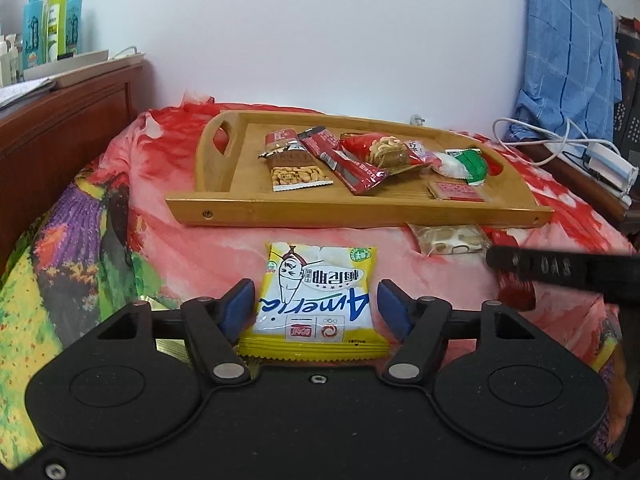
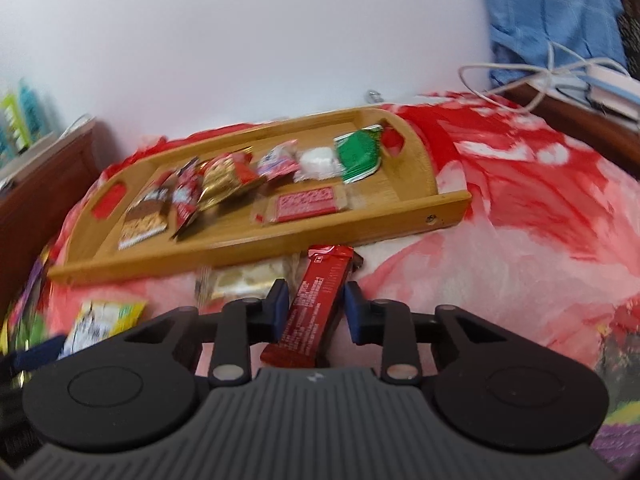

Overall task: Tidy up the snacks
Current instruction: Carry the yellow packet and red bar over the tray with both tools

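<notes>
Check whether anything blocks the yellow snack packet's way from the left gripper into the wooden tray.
Nothing visible does. The yellow snack packet lies between the open left gripper fingers, with bare bedspread up to the wooden tray; only its low front rim must be cleared.

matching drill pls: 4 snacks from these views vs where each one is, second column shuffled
Things:
1. yellow-and-white snack packet
2. long red bar wrapper
3. green packet
4. peanut packet

Places:
A. in the wooden tray, at its right end
B. between the open fingers of the right claw
C. in the tray, nearest its left handle
D. between the open fingers of the left claw

Pairs: 1-D, 2-B, 3-A, 4-C
</notes>
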The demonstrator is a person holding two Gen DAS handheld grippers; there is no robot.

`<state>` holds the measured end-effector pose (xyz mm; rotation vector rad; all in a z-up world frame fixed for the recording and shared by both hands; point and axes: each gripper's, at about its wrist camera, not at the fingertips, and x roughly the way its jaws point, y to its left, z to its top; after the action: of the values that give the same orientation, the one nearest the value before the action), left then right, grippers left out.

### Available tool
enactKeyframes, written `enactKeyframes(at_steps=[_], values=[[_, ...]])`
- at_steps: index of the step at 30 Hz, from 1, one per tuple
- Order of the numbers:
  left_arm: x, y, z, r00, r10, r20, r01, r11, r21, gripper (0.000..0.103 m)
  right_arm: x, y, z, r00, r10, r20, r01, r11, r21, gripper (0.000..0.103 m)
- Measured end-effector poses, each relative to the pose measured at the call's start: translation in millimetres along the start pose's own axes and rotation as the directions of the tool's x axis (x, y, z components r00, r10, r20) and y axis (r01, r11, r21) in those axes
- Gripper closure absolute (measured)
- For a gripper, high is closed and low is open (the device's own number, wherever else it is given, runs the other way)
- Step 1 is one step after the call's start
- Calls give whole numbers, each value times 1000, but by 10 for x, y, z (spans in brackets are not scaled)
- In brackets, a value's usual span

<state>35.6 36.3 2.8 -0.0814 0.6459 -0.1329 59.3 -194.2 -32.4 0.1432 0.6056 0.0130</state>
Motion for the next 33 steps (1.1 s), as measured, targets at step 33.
enactKeyframes(at_steps=[33], values=[[-101,-65,729,995,50,90,-46,998,-44,51,-265,-205,487,979,138,153,-131,990,-52,73]])
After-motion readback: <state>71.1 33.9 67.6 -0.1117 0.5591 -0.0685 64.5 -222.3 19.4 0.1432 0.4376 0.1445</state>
